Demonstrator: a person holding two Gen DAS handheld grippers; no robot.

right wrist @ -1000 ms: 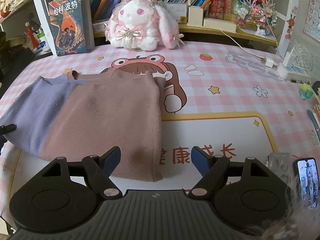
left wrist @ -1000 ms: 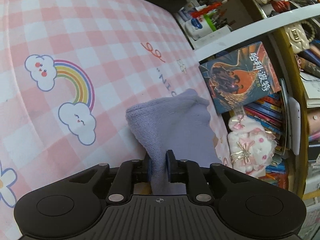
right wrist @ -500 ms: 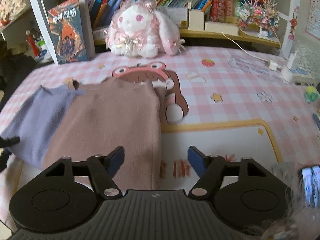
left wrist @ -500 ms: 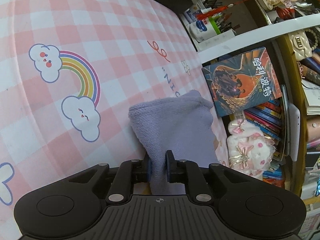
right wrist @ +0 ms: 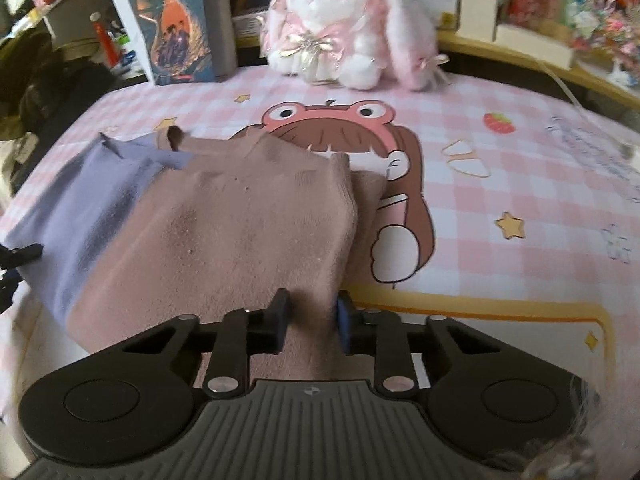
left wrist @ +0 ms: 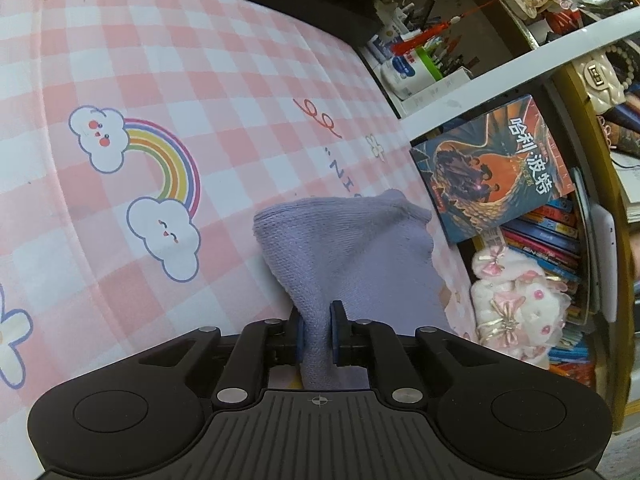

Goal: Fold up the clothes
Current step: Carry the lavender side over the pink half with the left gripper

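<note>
A two-tone garment lies on the pink checked table mat (right wrist: 500,184). Its dusty-pink body (right wrist: 224,240) fills the middle of the right wrist view and its lilac sleeve (right wrist: 76,204) spreads to the left. My right gripper (right wrist: 312,316) is shut on the pink body's near right corner, which is bunched and lifted slightly. My left gripper (left wrist: 316,334) is shut on the lilac sleeve (left wrist: 352,248) near its cuff, holding it just above the mat (left wrist: 160,60). The left gripper's tip shows at the right wrist view's left edge (right wrist: 16,256).
A white and pink plush rabbit (right wrist: 340,28) and an upright book (right wrist: 176,36) stand at the table's back edge before shelves of books. A white cable (right wrist: 568,92) runs at the far right. Bottles and pens (left wrist: 416,64) stand beyond the mat's far edge.
My right gripper moved forward and down and closed on the pink body's near corner. My left gripper kept its hold on the lilac sleeve and shifted only slightly.
</note>
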